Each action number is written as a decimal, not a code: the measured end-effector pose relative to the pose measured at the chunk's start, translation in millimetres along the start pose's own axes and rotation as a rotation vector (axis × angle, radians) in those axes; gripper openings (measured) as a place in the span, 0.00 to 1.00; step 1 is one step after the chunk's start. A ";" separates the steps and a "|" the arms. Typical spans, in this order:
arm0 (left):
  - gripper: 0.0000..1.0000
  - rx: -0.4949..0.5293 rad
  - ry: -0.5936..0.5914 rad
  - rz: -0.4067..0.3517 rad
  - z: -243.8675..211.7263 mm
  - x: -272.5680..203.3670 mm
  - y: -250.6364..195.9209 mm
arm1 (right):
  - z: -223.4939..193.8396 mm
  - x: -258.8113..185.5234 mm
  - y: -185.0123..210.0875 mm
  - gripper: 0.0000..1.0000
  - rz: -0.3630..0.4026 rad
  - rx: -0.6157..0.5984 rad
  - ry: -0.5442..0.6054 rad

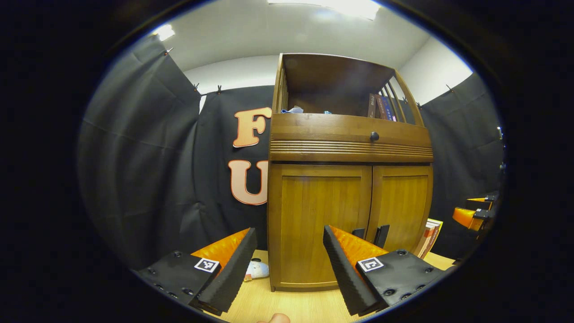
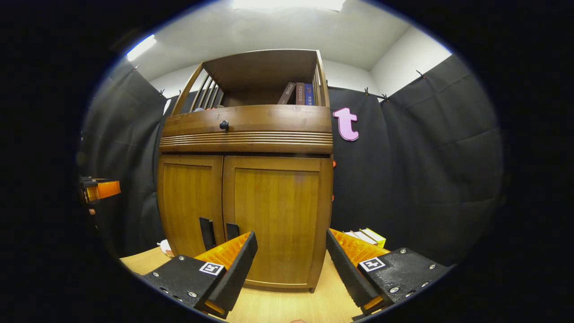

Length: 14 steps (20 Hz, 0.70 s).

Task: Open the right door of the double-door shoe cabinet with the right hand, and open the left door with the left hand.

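Both doors of the shoe cabinet (image 1: 350, 179) are shut, and we see the cabinet standing on the light wooden counter (image 1: 291, 305) in front of the booth's black cloth wall. In the left gripper view the left door (image 1: 320, 224) sits just past centre toward 3 o'clock, with the right door (image 1: 401, 206) further out at 3 o'clock. The two dark handles (image 1: 370, 234) stand side by side at the seam, low on the doors. Our left gripper (image 1: 290, 264) hovers short of the cabinet at 6 o'clock, its fingers (image 1: 233, 269) spread wide and holding nothing. At 3 o'clock near the edge we catch the other gripper (image 1: 475, 213), well apart from the cabinet.

In the right gripper view the right door (image 2: 276, 215) faces us near centre and the left door (image 2: 190, 202) lies toward 9 o'clock. Our right gripper (image 2: 290, 264) is at 6 o'clock, fingers (image 2: 345, 264) wide apart and empty, not touching the door.

Above the doors runs a ribbed drawer front with a round dark knob (image 1: 374, 136). An open shelf on top holds a few books (image 2: 298, 93) at its right end. Some books (image 1: 429, 237) also lean beside the cabinet's right side on the counter, and a small pale soft toy (image 1: 258, 270) lies by its left foot.
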<state>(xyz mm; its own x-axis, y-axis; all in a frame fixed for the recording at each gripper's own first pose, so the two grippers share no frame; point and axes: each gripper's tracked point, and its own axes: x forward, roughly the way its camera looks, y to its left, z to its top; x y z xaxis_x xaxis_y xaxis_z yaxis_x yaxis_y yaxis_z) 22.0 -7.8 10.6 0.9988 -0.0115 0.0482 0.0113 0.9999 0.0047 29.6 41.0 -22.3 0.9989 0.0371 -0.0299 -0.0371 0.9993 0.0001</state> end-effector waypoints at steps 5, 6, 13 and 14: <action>0.99 0.008 -0.002 -0.012 -3.2 -6.3 0.9 | -23.6 18.2 28.6 0.94 0.022 0.024 0.021; 0.99 0.008 -0.002 -0.013 -3.0 -7.8 2.2 | -29.4 24.2 38.0 0.94 0.031 0.023 0.028; 0.99 0.034 0.003 -0.014 -8.5 -14.7 10.4 | -67.1 64.5 79.7 0.94 0.027 -0.008 0.037; 0.99 0.038 0.002 -0.013 -8.7 -16.1 11.9 | -72.8 70.5 85.2 0.94 0.030 -0.003 0.046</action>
<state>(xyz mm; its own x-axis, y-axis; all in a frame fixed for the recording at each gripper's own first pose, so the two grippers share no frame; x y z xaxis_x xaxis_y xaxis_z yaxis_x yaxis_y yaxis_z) 6.4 4.3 1.2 0.9987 -0.0249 0.0455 0.0230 0.9988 0.0432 94.6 128.6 -97.1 0.9949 0.0665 -0.0761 -0.0668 0.9978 -0.0013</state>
